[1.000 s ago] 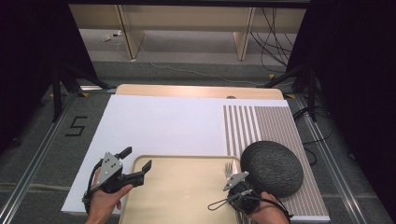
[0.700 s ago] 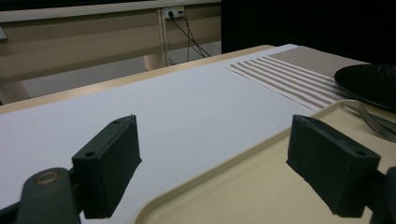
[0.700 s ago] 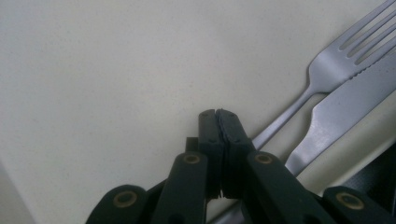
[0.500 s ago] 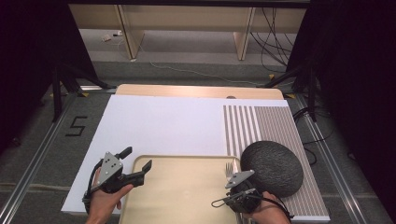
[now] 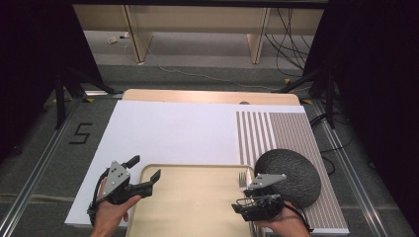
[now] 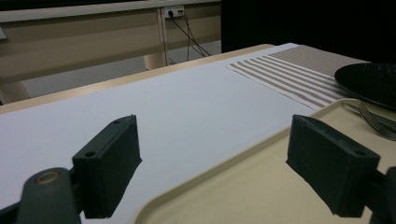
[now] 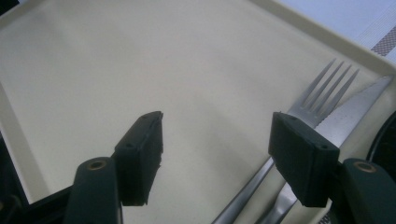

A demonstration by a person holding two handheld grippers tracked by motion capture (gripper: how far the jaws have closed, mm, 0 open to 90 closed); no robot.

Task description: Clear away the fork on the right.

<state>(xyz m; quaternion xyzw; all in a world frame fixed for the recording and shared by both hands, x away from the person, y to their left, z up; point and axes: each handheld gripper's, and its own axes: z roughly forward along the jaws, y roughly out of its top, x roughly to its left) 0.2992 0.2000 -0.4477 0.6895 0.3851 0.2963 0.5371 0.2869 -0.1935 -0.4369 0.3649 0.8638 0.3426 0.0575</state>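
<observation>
Black rubber-padded jaws of the right gripper (image 7: 215, 154) stand spread and have just been opening; nothing sits between the pads, only bare tray. Just beside its right jaw lie a steel fork (image 7: 322, 95) and a table knife (image 7: 359, 105), side by side and flat on the right edge of a cream plastic tray (image 7: 93, 60). Both look thin, stiff, smooth and light, so they may slip; the narrow handles, running down toward the gripper, seem the best place to pinch, one piece at a time, since they lie touching or nearly so.

Further out, the left gripper (image 6: 229, 168) also stands wide apart, straddling the tray's near left corner (image 6: 261, 186) with nothing pinched.

From above, both hands sit at the table's near edge, the right gripper (image 5: 257, 205) over the tray's right side, the left gripper (image 5: 141, 177) at its left. That high view shows a dark round plate (image 5: 291, 175) on a striped placemat (image 5: 286, 133) just right of the tray. The knife is hard to make out there; the right gripper view shows it clearly.
</observation>
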